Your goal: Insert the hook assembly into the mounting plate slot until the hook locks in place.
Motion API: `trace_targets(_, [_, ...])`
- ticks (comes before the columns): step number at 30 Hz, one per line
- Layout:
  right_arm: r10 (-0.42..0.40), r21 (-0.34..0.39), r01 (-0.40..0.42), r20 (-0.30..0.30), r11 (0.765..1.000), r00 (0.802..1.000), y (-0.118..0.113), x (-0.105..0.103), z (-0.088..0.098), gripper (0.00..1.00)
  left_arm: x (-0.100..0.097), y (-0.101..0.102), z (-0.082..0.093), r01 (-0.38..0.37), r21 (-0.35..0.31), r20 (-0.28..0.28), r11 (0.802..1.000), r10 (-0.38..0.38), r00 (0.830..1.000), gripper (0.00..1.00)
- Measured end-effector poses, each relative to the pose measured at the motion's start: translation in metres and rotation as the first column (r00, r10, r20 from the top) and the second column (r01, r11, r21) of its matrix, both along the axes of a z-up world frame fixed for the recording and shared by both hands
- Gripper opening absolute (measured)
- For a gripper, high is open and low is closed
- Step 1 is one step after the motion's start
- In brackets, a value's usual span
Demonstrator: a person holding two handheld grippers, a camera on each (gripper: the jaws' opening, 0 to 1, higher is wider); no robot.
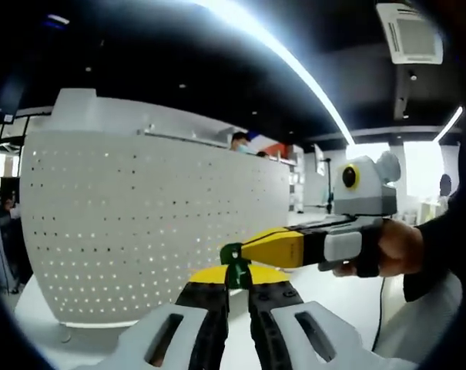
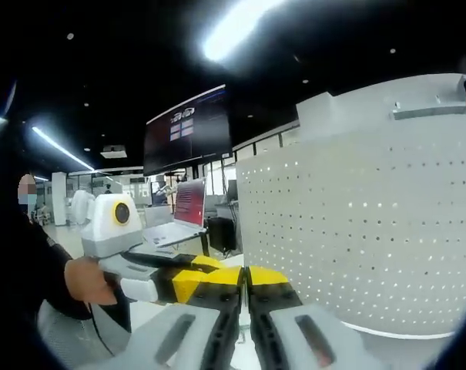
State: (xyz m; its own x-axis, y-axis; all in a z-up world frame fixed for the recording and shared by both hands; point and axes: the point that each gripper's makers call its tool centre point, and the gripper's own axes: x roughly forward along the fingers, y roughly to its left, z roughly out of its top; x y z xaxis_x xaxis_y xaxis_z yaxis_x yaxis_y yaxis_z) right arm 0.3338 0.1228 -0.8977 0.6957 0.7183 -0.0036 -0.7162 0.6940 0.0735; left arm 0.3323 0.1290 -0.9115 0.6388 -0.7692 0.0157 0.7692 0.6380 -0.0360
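Observation:
A small green hook (image 1: 233,258) sits between the yellow-tipped black jaws of my left gripper (image 1: 237,284), which is shut on it. My right gripper (image 1: 252,248) comes in from the right, held by a hand, and its closed yellow tip touches the hook's upper end. The white perforated mounting plate (image 1: 140,223) stands upright behind and to the left, apart from the hook. In the right gripper view my right gripper (image 2: 245,281) has its jaws pressed together with nothing visible between them. There the left gripper (image 2: 190,279) meets it from the left, and the perforated plate (image 2: 356,231) rises on the right.
The plate stands on a white table (image 1: 40,312). A person's hand and dark sleeve (image 1: 417,247) hold the right gripper. A laptop (image 2: 179,216) and a large dark screen (image 2: 188,129) stand behind, with people beyond the plate in an open office.

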Motion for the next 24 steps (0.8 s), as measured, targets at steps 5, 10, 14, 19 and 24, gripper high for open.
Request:
trace_targets(5, [0.005,0.005,-0.005,-0.003,1.0,1.0,0.0041,-0.0013,-0.0004,0.0,0.0012,0.0039,0.0003,-0.008,-0.004,-0.002,1.0,0.008,1.0,0.05])
trace_targets(10, [0.01,0.001,-0.01,0.001,1.0,1.0,0.0061,-0.0024,-0.0002,0.0,0.0015,0.0059,0.0003,-0.011,-0.02,-0.01,1.0,0.011,1.0,0.04])
trace_targets(14, [0.017,-0.001,-0.017,0.008,1.0,1.0,0.0061,-0.0036,0.0002,0.0,0.0004,0.0055,0.0004,-0.009,-0.021,-0.013,1.0,0.009,1.0,0.04])
trace_targets(19, [0.024,0.001,-0.024,0.015,1.0,1.0,0.0061,-0.0048,0.0022,0.01,-0.0002,0.0046,0.0024,-0.011,-0.022,-0.015,1.0,0.011,1.0,0.03])
trace_targets(24, [0.008,0.006,-0.009,0.022,1.0,1.0,0.0009,-0.0039,0.0053,0.06,0.0001,0.0054,0.005,-0.024,-0.015,-0.009,1.0,0.024,1.0,0.03])
